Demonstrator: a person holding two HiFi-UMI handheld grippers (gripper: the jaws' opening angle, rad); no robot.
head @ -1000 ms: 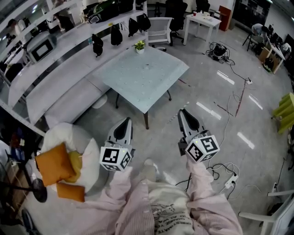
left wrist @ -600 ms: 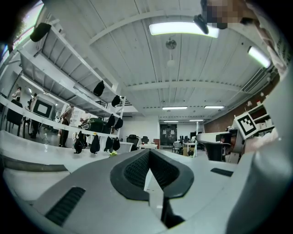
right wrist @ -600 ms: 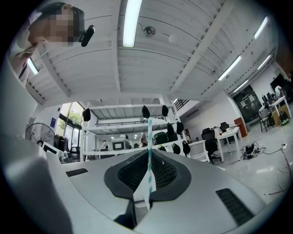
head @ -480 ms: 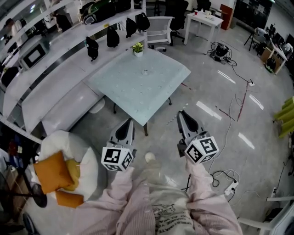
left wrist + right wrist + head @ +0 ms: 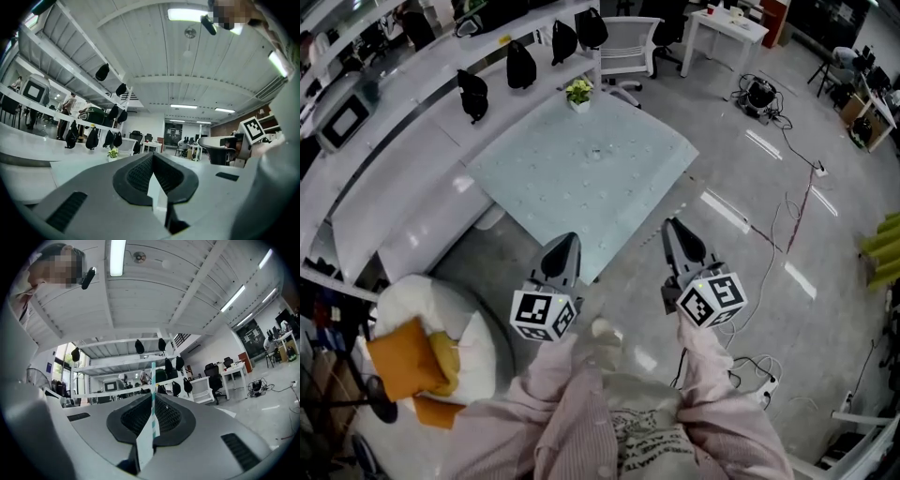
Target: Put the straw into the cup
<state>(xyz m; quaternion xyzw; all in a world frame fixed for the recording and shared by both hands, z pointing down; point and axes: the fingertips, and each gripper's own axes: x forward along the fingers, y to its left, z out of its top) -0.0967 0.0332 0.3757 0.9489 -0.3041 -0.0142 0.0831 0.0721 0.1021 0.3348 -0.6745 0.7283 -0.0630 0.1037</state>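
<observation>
My right gripper (image 5: 672, 228) (image 5: 152, 401) is shut on a thin teal-and-white straw (image 5: 153, 380), whose white paper wrapper (image 5: 146, 441) hangs below the jaws. The straw stands upright past the jaw tips. My left gripper (image 5: 565, 242) (image 5: 153, 161) is shut, with only a pale sliver between the jaws and nothing that I can tell is gripped. Both grippers hang side by side over the floor, just short of the near corner of a pale glass table (image 5: 544, 187). A small clear object (image 5: 596, 153), possibly the cup, sits near the table's middle.
A small potted plant (image 5: 578, 94) stands at the table's far corner. Black bags (image 5: 472, 94) hang along a white shelf behind it, beside a white chair (image 5: 623, 42). A white beanbag with orange cushions (image 5: 403, 347) lies at the left. Cables (image 5: 773, 220) trail over the floor at the right.
The table has come nearer and lower in the head view, and the grippers' tips now reach its near corner. Both grippers keep their pose and stay shut.
</observation>
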